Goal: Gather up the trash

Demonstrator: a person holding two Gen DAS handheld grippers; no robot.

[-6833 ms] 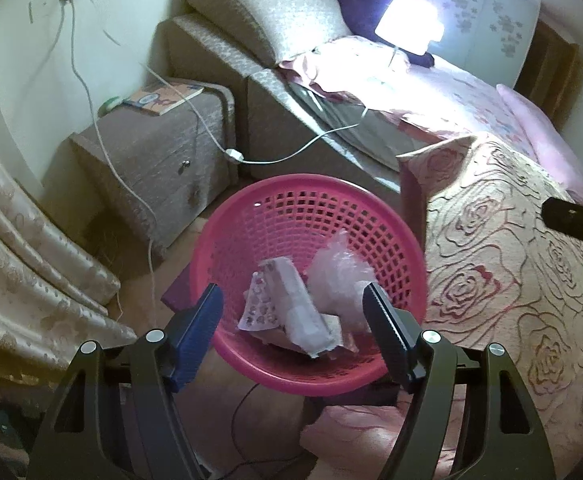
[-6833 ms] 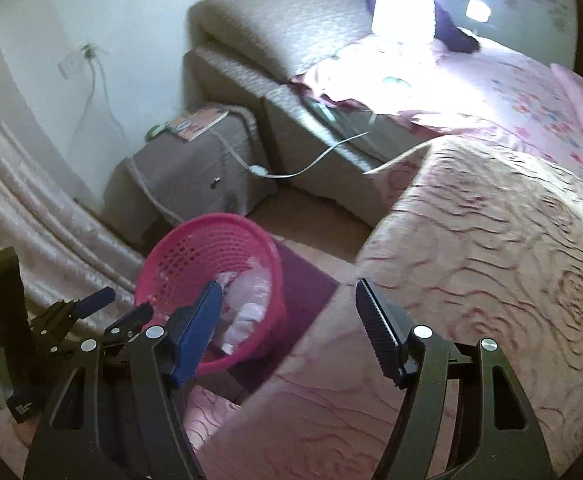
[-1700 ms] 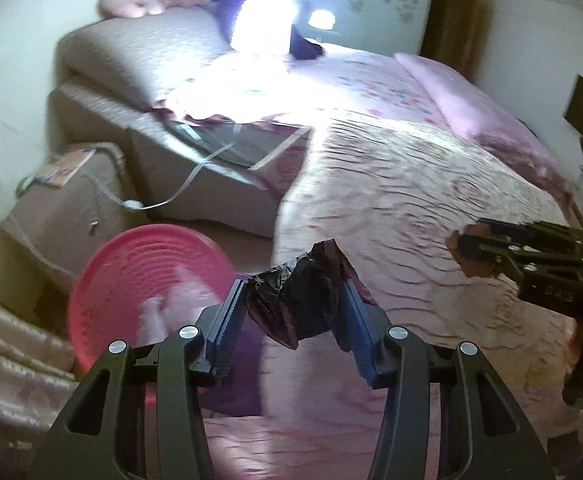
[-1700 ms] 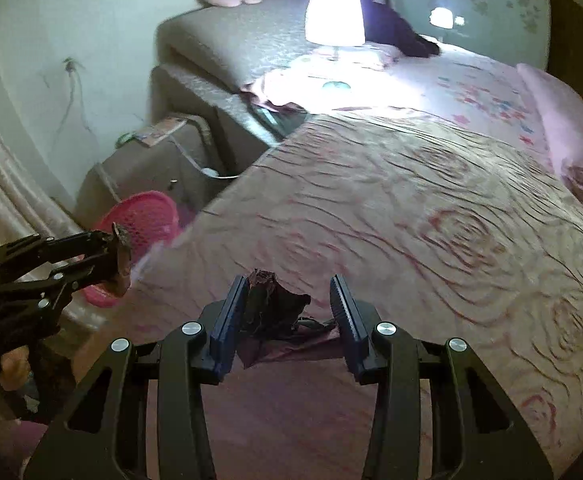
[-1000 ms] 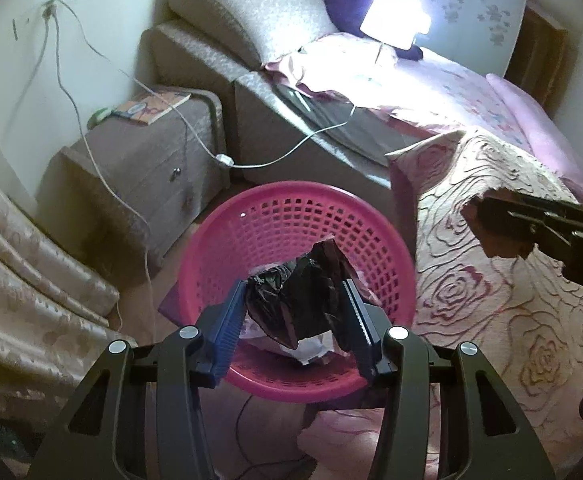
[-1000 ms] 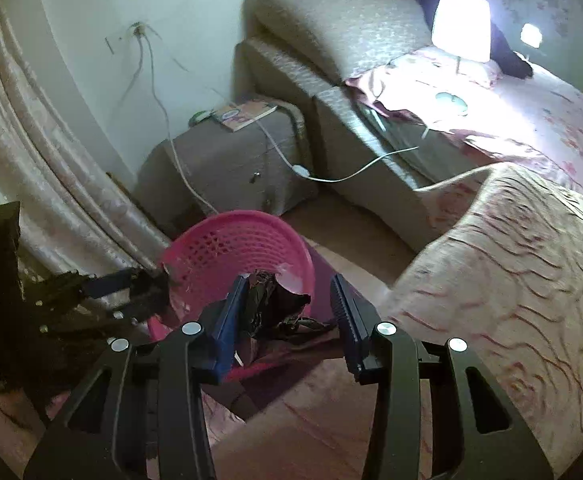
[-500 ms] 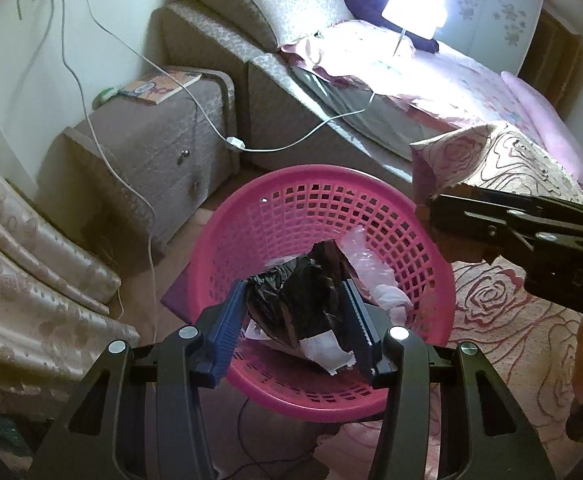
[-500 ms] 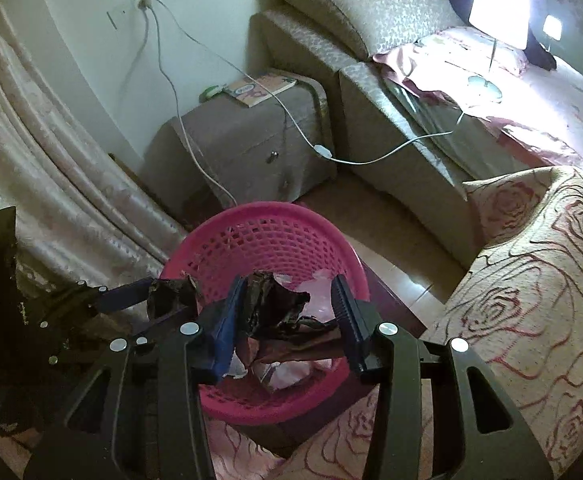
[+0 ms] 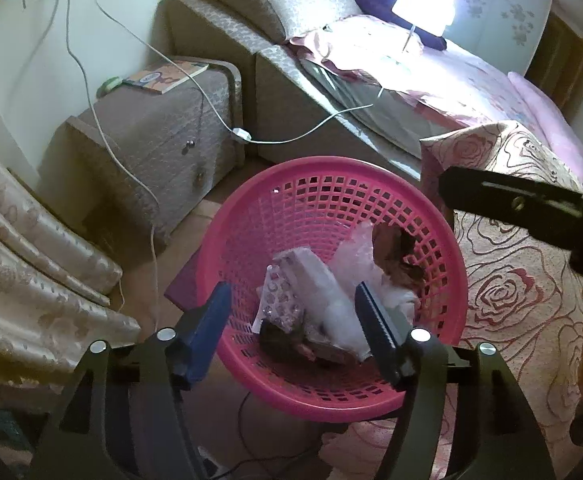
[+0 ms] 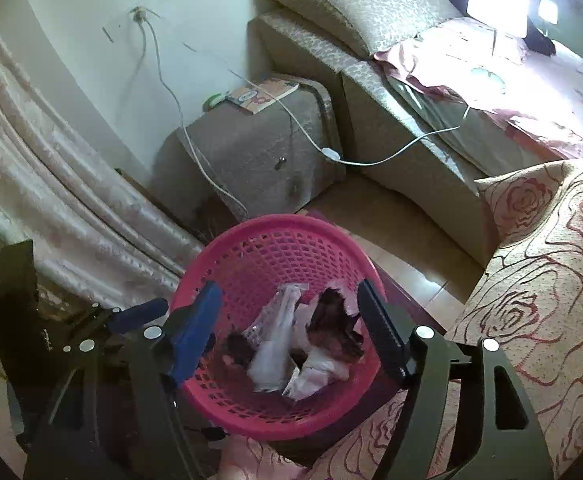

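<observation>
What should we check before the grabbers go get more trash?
1. Left gripper empty, fingers opening: ok.
2. Right gripper empty, fingers opening: ok.
3. Dark crumpled wrapper inside the pink basket: ok.
4. Second dark wrapper at the basket's bottom, beside the blister pack: ok.
5. Basket upright on the floor: ok.
6. More trash left on the bed: cannot tell.

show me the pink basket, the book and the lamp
pink basket (image 9: 251, 208): left wrist view, far left wall of its mesh
book (image 10: 265, 94): right wrist view, middle of its cover
lamp (image 9: 425, 2): left wrist view, glowing shade
</observation>
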